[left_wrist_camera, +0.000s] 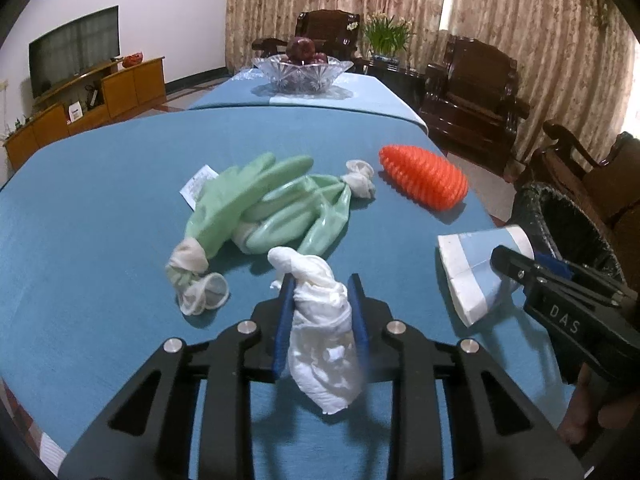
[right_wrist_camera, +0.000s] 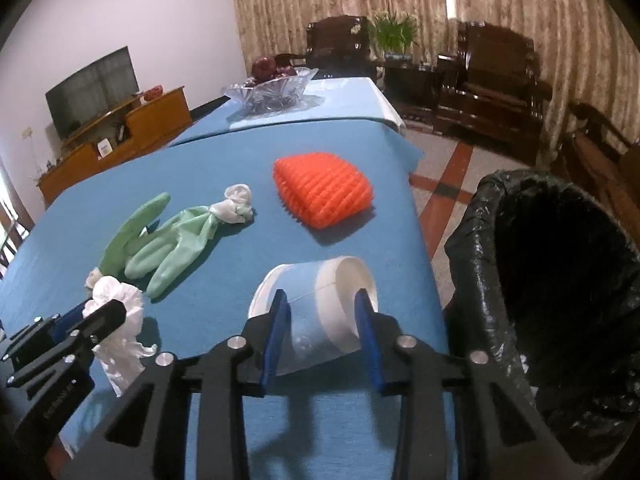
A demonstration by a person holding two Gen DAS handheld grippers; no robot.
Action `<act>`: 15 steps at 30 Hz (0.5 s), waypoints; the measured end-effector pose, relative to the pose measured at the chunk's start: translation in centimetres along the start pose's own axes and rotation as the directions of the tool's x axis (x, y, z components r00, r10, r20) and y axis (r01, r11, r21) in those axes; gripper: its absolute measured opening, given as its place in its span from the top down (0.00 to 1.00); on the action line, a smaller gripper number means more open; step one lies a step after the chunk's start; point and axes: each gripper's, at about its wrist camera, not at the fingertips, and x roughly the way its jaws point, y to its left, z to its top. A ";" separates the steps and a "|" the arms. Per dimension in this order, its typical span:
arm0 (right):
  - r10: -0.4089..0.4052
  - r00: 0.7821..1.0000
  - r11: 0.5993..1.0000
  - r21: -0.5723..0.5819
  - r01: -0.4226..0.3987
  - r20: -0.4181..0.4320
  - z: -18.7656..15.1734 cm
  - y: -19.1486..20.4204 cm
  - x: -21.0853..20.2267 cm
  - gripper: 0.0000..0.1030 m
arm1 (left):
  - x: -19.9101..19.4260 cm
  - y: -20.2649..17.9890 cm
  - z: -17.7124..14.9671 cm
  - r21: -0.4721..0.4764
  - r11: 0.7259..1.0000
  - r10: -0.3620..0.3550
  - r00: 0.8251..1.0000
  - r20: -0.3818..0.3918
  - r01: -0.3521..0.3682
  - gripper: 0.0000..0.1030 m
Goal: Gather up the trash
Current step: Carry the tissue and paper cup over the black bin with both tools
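White tissue (left_wrist_camera: pixel 320 320) is being pinched by the left gripper (left_wrist_camera: pixel 320 312); right gripper (right_wrist_camera: pixel 322 332) is clamping the cup (right_wrist_camera: pixel 316 312) on the table (right_wrist_camera: pixel 224 308). Grasp step; next, both probably lifting toward the bin (right_wrist_camera: pixel 560 280).

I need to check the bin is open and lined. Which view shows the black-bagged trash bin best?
The right wrist view: the black-bagged trash bin shows its open mouth and liner beside the table. The left wrist view catches only a sliver behind the right claw.
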 end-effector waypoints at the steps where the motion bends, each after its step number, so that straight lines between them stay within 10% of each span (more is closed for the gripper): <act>1: -0.003 1.000 1.000 0.000 0.003 -0.008 0.0 0.0 0.1 0.66 | 0.0 0.1 0.1 0.003 1.000 0.003 1.000 0.000 -0.003 0.75; 6: -0.013 0.999 1.000 -0.007 0.013 -0.032 -0.8 -0.1 0.6 0.55 | 0.1 0.5 0.0 -0.004 1.000 0.019 1.000 -0.013 -0.019 0.75; 11: -0.027 0.999 0.999 -0.032 0.026 -0.025 -0.9 0.4 0.6 0.19 | 0.2 0.7 -0.1 -0.003 1.000 0.026 1.000 -0.017 -0.026 0.75; 15: -0.049 0.998 0.995 -0.085 0.045 -0.046 -1.4 1.4 1.6 0.17 | 0.3 1.1 -0.2 -0.012 0.999 0.031 0.999 -0.019 -0.031 0.75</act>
